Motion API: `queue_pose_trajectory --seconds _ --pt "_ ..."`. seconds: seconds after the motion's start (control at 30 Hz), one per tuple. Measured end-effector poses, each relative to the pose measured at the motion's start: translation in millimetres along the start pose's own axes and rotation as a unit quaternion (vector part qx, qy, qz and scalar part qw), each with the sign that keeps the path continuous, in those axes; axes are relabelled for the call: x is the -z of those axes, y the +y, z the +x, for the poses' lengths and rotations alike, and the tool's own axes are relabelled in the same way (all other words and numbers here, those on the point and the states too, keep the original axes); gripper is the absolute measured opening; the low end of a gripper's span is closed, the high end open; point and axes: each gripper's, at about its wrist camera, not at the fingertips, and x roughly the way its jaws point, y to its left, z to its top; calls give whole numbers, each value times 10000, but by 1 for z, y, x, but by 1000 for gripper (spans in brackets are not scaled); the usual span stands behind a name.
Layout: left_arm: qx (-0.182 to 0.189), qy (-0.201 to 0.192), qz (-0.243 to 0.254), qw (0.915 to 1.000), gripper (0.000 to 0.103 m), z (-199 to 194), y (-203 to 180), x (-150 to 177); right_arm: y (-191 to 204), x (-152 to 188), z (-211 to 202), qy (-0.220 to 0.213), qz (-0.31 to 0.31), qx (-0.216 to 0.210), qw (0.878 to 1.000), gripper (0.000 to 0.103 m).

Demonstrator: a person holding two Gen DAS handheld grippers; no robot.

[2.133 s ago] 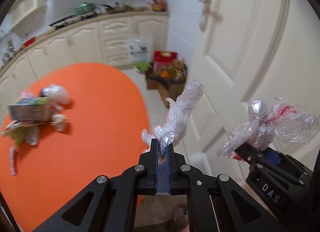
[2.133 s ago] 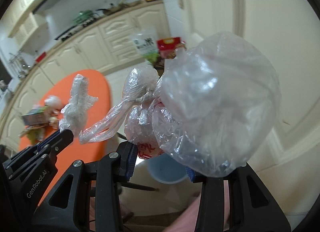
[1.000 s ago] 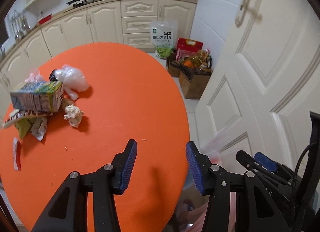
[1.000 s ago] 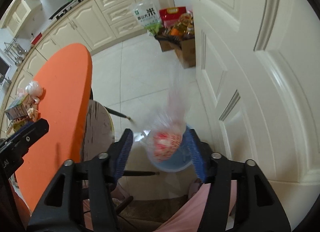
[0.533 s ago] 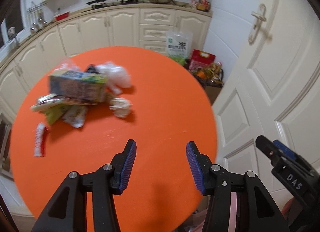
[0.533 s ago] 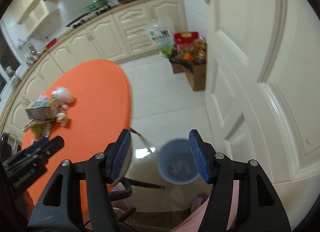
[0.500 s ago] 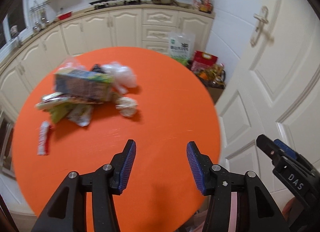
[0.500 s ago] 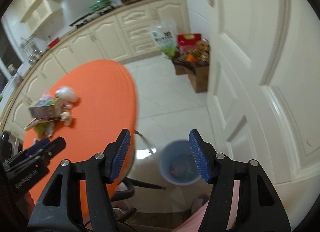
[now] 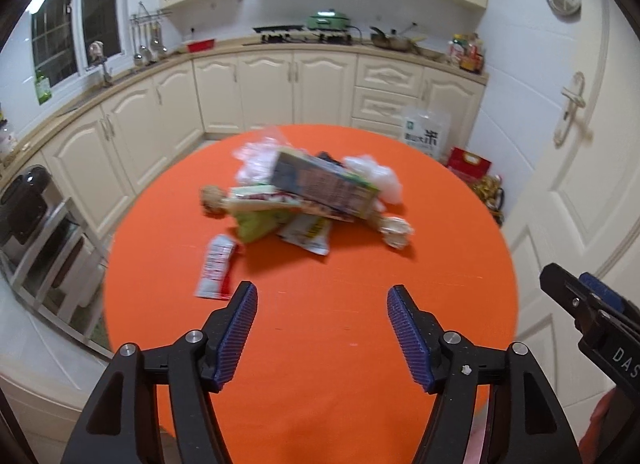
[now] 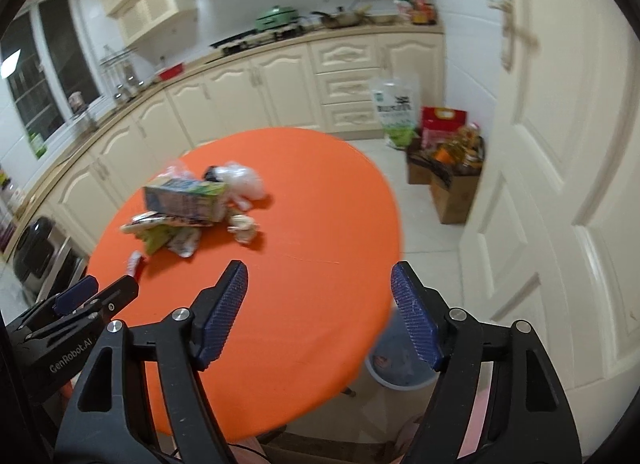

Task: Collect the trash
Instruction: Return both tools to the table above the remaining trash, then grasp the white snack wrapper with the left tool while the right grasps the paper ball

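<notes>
A pile of trash lies on the round orange table (image 9: 320, 304): a drink carton (image 9: 324, 186) (image 10: 184, 200), a clear plastic bag (image 9: 374, 176) (image 10: 242, 180), a crumpled paper ball (image 9: 396, 230) (image 10: 242, 224), a green wrapper (image 9: 256, 224), a red-white sachet (image 9: 216, 268) (image 10: 135, 262). My left gripper (image 9: 322, 304) is open and empty above the table's near side. My right gripper (image 10: 320, 276) is open and empty over the table's right edge. A blue trash bin (image 10: 400, 360) stands on the floor under that edge, with trash inside.
A white door (image 10: 560, 184) is close on the right. Cardboard boxes and bags (image 10: 444, 160) sit on the floor by the cabinets (image 9: 280, 92). A dark appliance (image 9: 24, 200) stands at the left.
Both grippers let go of their plastic bags over the bin and opened. Both have since swung left, back toward the table, so the trash pile is now ahead.
</notes>
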Motion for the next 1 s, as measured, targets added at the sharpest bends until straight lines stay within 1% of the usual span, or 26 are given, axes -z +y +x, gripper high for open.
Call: queue_pose_trajectory --seconds 0.03,0.17,0.23,0.47,0.53,0.63,0.67,0.73,0.77,0.8,0.83,0.87,0.9,1.0 --pt "-14 -14 -34 10000 65 -3 7 0 9 -1 3 -20 -62 -21 10000 86" --pt "-65 -47 -231 9997 72 -5 34 -3 35 -3 17 101 -241 -149 9995 87" --pt "-126 -4 -376 9992 72 -1 49 -3 44 -4 23 162 -313 -172 9992 87" --pt "-36 405 -837 9957 73 36 97 -14 67 -5 58 510 -508 -141 9973 87" --pt "8 468 -966 9942 73 51 108 -16 72 -5 70 624 -557 -111 9964 87" --pt "156 466 -975 9940 71 74 117 -21 77 -6 89 816 -579 -98 9949 87" --pt "200 561 -913 9940 70 86 118 -24 77 -6 96 878 -568 -103 9945 87" --pt "146 652 -895 9937 58 103 119 -25 77 -7 111 981 -542 -102 9936 87" --pt "66 748 -905 9931 46 115 120 -26 77 -7 116 1025 -544 -99 9932 87" --pt "39 818 -905 9925 37 123 121 -26 77 -8 123 1079 -551 -102 9926 87" --pt "55 881 -908 9919 33 129 122 -27 76 -10 131 1132 -539 -108 9920 87" --pt "24 769 -877 9932 33 133 123 -28 75 -12 136 1166 -517 -108 9918 87" --pt "-4 729 -850 9937 24 134 124 -30 74 -15 144 1202 -493 -112 9915 87" --pt "89 706 -969 9927 22 141 130 -33 72 -22 160 1237 -544 -23 9908 86"
